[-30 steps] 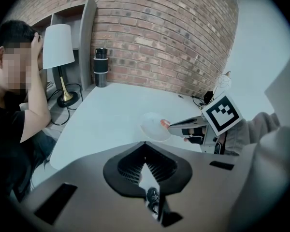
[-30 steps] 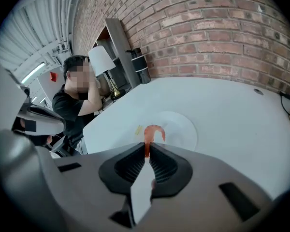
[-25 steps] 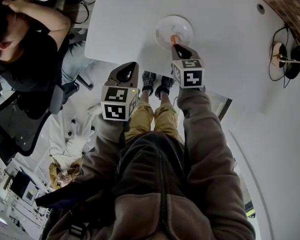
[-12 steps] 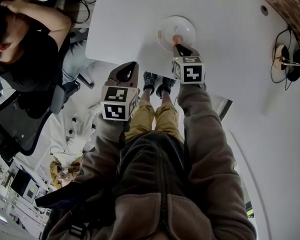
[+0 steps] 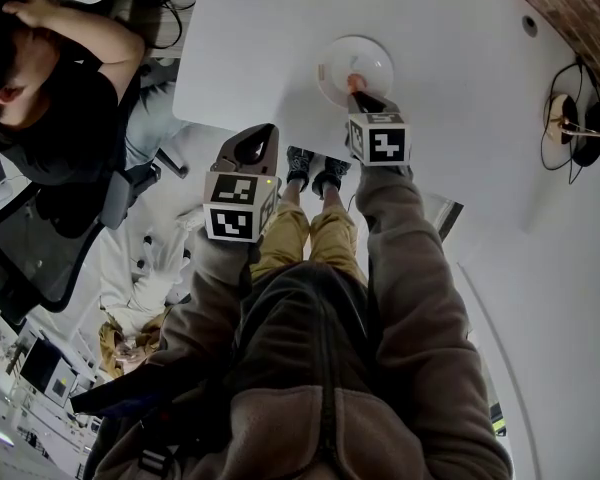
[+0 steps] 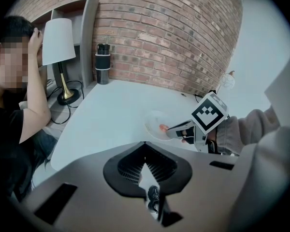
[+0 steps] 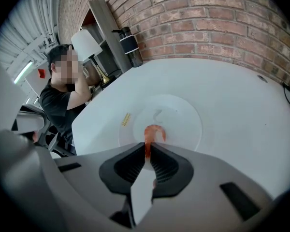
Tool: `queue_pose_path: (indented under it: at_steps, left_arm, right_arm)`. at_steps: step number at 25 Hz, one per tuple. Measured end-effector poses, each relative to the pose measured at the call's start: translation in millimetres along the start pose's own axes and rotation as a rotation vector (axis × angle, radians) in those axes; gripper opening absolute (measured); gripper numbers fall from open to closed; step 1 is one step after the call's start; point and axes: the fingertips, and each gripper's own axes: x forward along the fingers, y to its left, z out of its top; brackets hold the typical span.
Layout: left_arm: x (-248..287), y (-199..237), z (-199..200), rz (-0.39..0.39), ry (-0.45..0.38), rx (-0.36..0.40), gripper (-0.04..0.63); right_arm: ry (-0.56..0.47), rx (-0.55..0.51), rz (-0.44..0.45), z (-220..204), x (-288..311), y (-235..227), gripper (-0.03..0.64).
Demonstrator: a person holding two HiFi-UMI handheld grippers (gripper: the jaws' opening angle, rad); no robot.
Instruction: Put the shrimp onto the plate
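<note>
A curled orange shrimp hangs by its tail between the jaws of my right gripper, which is shut on it. It hovers over the near part of a round white plate on the white table. In the head view the shrimp shows at the tip of the right gripper, over the plate. My left gripper is held back at the table's near edge, shut and holding nothing. From the left gripper view I see the plate and shrimp ahead to the right.
A person sits at the table's left end by a white lamp. A black bottle stands at the brick wall. Headphones and cables lie at the right. A small yellow label lies left of the plate.
My right gripper has crept slightly forward with the shrimp, further over the plate. The left gripper has stayed where it was.
</note>
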Motion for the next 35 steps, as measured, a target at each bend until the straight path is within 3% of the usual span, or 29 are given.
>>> queue_pose_path:
  at_steps: [27, 35]
  left_arm:
    - [-6, 1, -5, 0.0, -0.009, -0.016, 0.005]
    - [-9, -3, 4, 0.0, -0.031, -0.005, 0.005]
  right_arm:
    - [0.012, -0.02, -0.02, 7, -4, 1, 0.027]
    - [-0.062, -0.025, -0.013, 16, -21, 4, 0.026]
